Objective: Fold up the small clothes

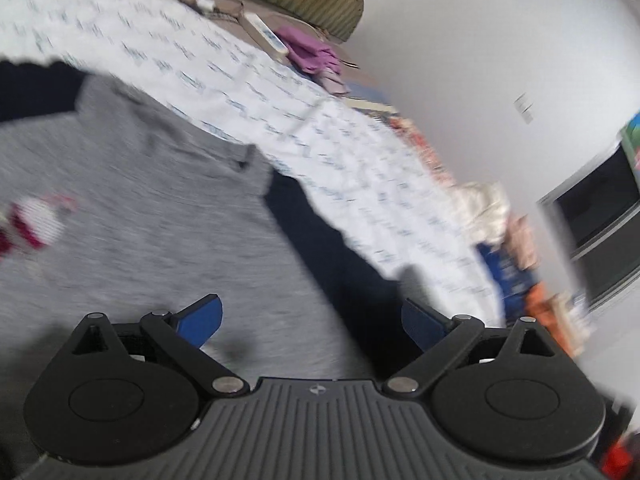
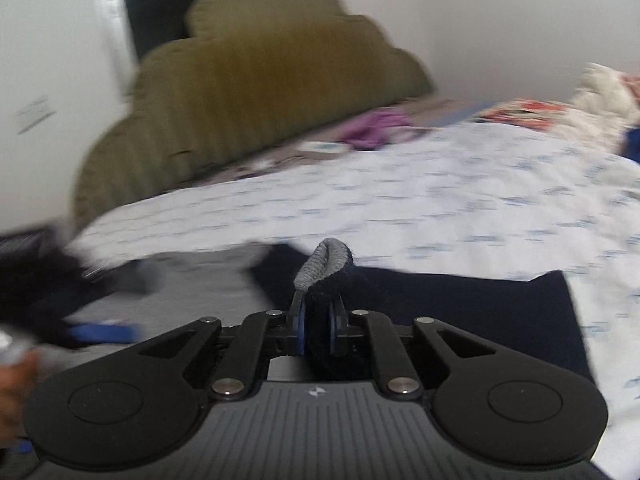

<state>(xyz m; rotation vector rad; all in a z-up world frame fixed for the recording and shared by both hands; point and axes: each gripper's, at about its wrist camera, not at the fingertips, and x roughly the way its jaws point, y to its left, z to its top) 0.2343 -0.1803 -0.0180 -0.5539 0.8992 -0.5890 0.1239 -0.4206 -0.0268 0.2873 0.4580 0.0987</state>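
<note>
A small grey marl top (image 1: 152, 236) with navy sleeves lies spread flat on a white bedspread (image 1: 248, 92) printed with small blue marks, its knit soft and heathered, a red-and-white motif (image 1: 32, 224) blurred at its left side. The right gripper (image 2: 317, 330) has its blue pads pinched tight on a bunched fold of one navy sleeve (image 2: 460, 312), the ribbed grey cuff (image 2: 324, 266) standing up in a rounded loop just past the tips. The left gripper (image 1: 312, 320) hovers over the grey body near the other sleeve, jaws spread wide with nothing between them. Behind, a ribbed olive cushion (image 2: 256, 80) with a scalloped top leans on the wall, and a crumpled purple cloth (image 2: 372, 128) lies near the bedspread's far edge.
</note>
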